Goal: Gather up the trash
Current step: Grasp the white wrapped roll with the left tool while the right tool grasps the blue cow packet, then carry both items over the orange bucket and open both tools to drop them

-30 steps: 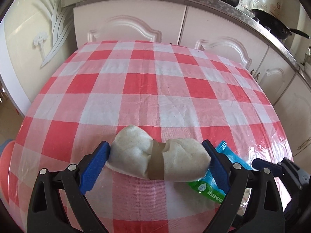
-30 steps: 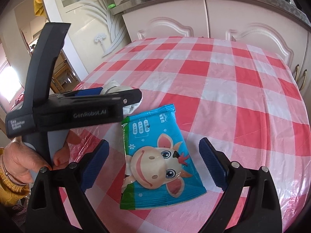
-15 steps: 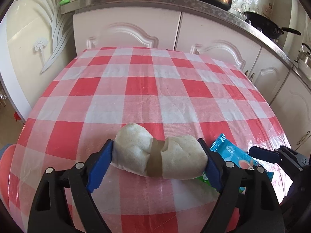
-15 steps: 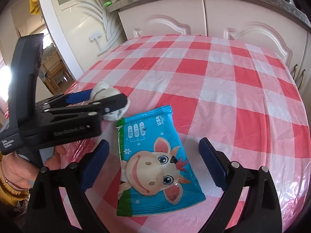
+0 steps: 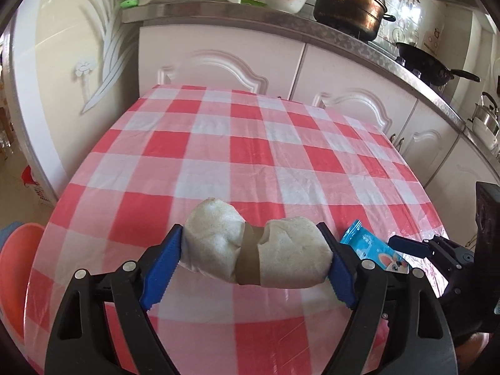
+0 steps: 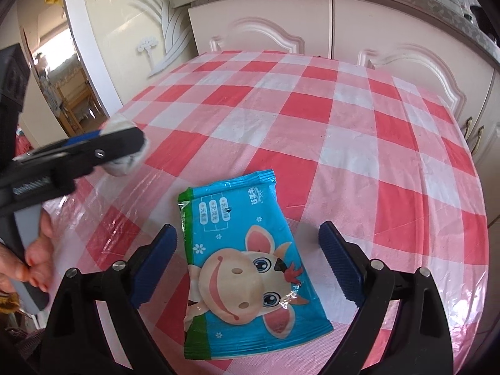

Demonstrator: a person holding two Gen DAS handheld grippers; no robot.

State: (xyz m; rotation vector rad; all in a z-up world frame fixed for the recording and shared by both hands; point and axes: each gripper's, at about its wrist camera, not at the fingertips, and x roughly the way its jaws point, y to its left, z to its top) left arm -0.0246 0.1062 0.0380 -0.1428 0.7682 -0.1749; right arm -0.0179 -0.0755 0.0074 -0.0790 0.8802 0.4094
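Observation:
My left gripper (image 5: pixel 254 261) is shut on a white wad of paper bound with brown tape (image 5: pixel 254 251) and holds it above the red-and-white checked tablecloth (image 5: pixel 250 156). The wad and left gripper also show at the left of the right wrist view (image 6: pixel 125 153). My right gripper (image 6: pixel 247 262) is open, with its blue pads on either side of a blue wet-wipe packet with a cartoon cow (image 6: pixel 243 265) that lies flat on the cloth. The packet's corner shows in the left wrist view (image 5: pixel 372 250), next to the right gripper's finger (image 5: pixel 409 247).
An orange basin (image 5: pixel 15 275) sits low at the table's left edge. White cabinets (image 5: pixel 218 65) and a counter with a pot (image 5: pixel 347 4) and a pan (image 5: pixel 428 67) stand behind the table. A doorway (image 6: pixel 59 78) opens at the left.
My left gripper closed on the taped wad and lifted it off the cloth, moving back and left. My right gripper stayed open and moved slightly forward over the packet.

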